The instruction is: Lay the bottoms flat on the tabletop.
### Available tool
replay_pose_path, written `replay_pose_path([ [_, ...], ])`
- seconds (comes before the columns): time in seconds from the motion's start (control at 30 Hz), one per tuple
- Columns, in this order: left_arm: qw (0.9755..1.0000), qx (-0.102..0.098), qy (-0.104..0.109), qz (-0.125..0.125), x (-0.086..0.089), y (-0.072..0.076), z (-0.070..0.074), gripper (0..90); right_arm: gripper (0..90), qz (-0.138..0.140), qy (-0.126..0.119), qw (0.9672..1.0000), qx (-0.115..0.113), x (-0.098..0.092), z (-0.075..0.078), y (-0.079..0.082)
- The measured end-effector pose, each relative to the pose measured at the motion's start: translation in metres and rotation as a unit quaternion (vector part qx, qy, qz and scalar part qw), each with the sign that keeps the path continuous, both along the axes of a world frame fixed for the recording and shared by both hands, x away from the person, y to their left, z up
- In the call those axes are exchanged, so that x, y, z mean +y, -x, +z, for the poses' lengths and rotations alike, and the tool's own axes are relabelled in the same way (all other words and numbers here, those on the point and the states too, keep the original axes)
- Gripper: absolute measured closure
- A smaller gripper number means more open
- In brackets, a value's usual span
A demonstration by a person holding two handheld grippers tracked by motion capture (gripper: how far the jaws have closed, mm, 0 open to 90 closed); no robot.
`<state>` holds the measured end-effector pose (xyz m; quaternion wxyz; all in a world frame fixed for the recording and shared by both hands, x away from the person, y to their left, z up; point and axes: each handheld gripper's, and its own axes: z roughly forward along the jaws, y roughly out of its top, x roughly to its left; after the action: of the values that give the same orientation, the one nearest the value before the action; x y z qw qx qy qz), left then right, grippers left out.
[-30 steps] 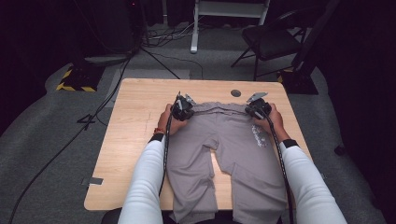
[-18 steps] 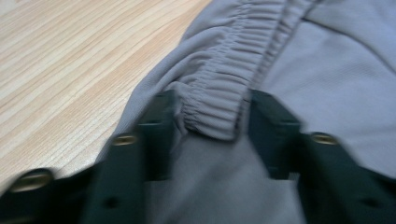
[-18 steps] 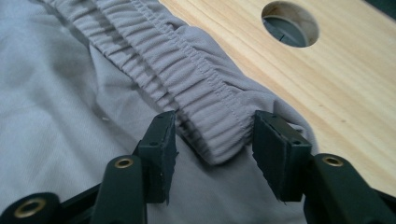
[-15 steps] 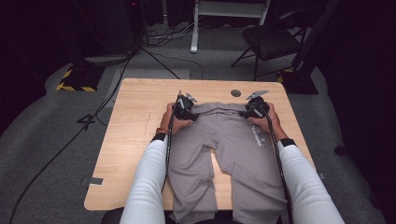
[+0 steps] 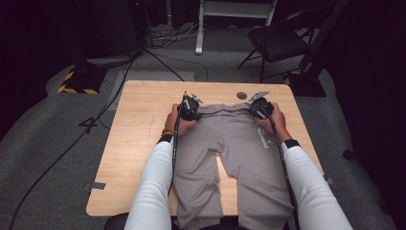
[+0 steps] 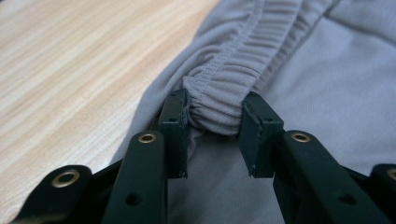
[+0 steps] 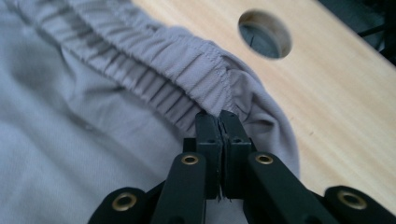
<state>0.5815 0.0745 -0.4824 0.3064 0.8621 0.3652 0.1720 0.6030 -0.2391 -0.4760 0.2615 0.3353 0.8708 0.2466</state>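
Grey trousers [image 5: 230, 158] lie flat on the desk [image 5: 139, 158], waistband [image 5: 225, 109] toward the far edge and legs hanging over the near edge. The left hand-held gripper [image 6: 214, 122] has just been closing; its jaws bracket a bunched fold of waistband at the left corner, pads touching the elastic but standing well apart. The right hand-held gripper [image 7: 218, 122] is pressed together on a thin bite of the waistband's right corner. I judge the risks uneven: the left bunch is thick and may spring out if pulled, while the right holds so little cloth that a lift could tug the hem free, leaving the trousers skewed near the desk's hole [image 7: 264, 33].
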Motion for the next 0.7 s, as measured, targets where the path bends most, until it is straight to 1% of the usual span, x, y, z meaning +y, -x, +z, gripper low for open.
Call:
replay_pose_path([
  [0.03, 1.0000, -0.003, -0.002, 0.001, 0.000, -0.002, 0.002, 65.9, 88.7, -0.002, 0.000, 0.9999, -0.011, 0.001, 0.004, -0.001],
  [0.07, 0.9998, -0.014, -0.003, 0.010, 0.001, -0.004, 0.007, 66.1, 88.3, -0.008, -0.005, 0.9997, -0.022, 0.001, 0.008, -0.002],
  [0.1, 0.9991, -0.028, 0.009, 0.032, 0.003, -0.009, 0.014, 66.3, 84.7, -0.019, -0.009, 0.9987, -0.046, 0.002, 0.014, -0.004],
  [0.13, 0.9954, -0.046, 0.031, 0.078, 0.006, -0.015, 0.025, 65.9, 75.0, -0.046, -0.023, 0.9962, -0.071, 0.002, 0.022, -0.009],
  [0.17, 0.9859, -0.064, 0.063, 0.141, 0.011, -0.020, 0.036, 64.7, 68.5, -0.085, -0.033, 0.9904, -0.103, 0.003, 0.029, -0.014],
  [0.2, 0.9741, -0.074, 0.085, 0.196, 0.015, -0.025, 0.046, 58.9, 55.3, -0.131, -0.034, 0.9816, -0.134, 0.003, 0.037, -0.020],
  [0.23, 0.9690, -0.074, 0.093, 0.216, 0.017, -0.027, 0.051, 45.3, 49.5, -0.163, -0.050, 0.9749, -0.143, 0.001, 0.045, -0.026],
  [0.27, 0.9702, -0.068, 0.096, 0.212, 0.016, -0.029, 0.055, 40.4, 47.9, -0.179, -0.072, 0.9716, -0.138, 0.000, 0.050, -0.029],
  [0.3, 0.9722, -0.071, 0.085, 0.206, 0.014, -0.029, 0.057, 34.9, 47.3, -0.182, -0.102, 0.9703, -0.123, -0.002, 0.057, -0.032],
  [0.33, 0.9759, -0.072, 0.077, 0.191, 0.011, -0.027, 0.057, 32.4, 47.6, -0.173, -0.105, 0.9720, -0.120, -0.002, 0.061, -0.031],
  [0.37, 0.9797, -0.068, 0.073, 0.173, 0.010, -0.026, 0.056, 31.0, 47.3, -0.157, -0.098, 0.9757, -0.117, 0.000, 0.062, -0.029],
  [0.4, 0.9841, -0.060, 0.062, 0.155, 0.009, -0.024, 0.053, 28.0, 46.8, -0.143, -0.093, 0.9790, -0.112, 0.001, 0.062, -0.026],
  [0.43, 0.9872, -0.056, 0.049, 0.141, 0.010, -0.021, 0.050, 25.4, 46.5, -0.120, -0.085, 0.9843, -0.097, 0.001, 0.059, -0.024],
  [0.47, 0.9906, -0.043, 0.047, 0.121, 0.012, -0.017, 0.045, 25.5, 46.0, -0.103, -0.075, 0.9883, -0.083, 0.001, 0.055, -0.021],
  [0.5, 0.9929, -0.030, 0.048, 0.105, 0.016, -0.013, 0.040, 25.4, 46.1, -0.092, -0.065, 0.9912, -0.070, -0.002, 0.047, -0.017],
  [0.53, 0.9940, -0.025, 0.041, 0.099, 0.017, -0.009, 0.037, 25.4, 45.3, -0.082, -0.072, 0.9928, -0.047, -0.005, 0.041, -0.013],
  [0.57, 0.9964, -0.018, 0.028, 0.078, 0.020, -0.001, 0.033, 25.0, 44.4, -0.071, -0.081, 0.9938, -0.029, -0.008, 0.036, -0.010],
  [0.6, 0.9974, -0.016, 0.027, 0.065, 0.023, 0.004, 0.031, 24.5, 43.8, -0.061, -0.078, 0.9949, -0.018, -0.012, 0.029, -0.004],
  [0.63, 0.9983, -0.015, 0.030, 0.048, 0.027, 0.014, 0.029, 24.6, 43.3, -0.055, -0.076, 0.9956, -0.012, -0.014, 0.025, 0.000],
  [0.67, 0.9990, -0.016, 0.022, 0.035, 0.029, 0.020, 0.028, 24.5, 40.4, -0.036, -0.084, 0.9958, 0.009, -0.017, 0.020, 0.007],
  [0.7, 0.9997, -0.012, 0.012, 0.017, 0.032, 0.028, 0.027, 24.5, 39.2, -0.025, -0.088, 0.9956, 0.018, -0.019, 0.018, 0.011],
])
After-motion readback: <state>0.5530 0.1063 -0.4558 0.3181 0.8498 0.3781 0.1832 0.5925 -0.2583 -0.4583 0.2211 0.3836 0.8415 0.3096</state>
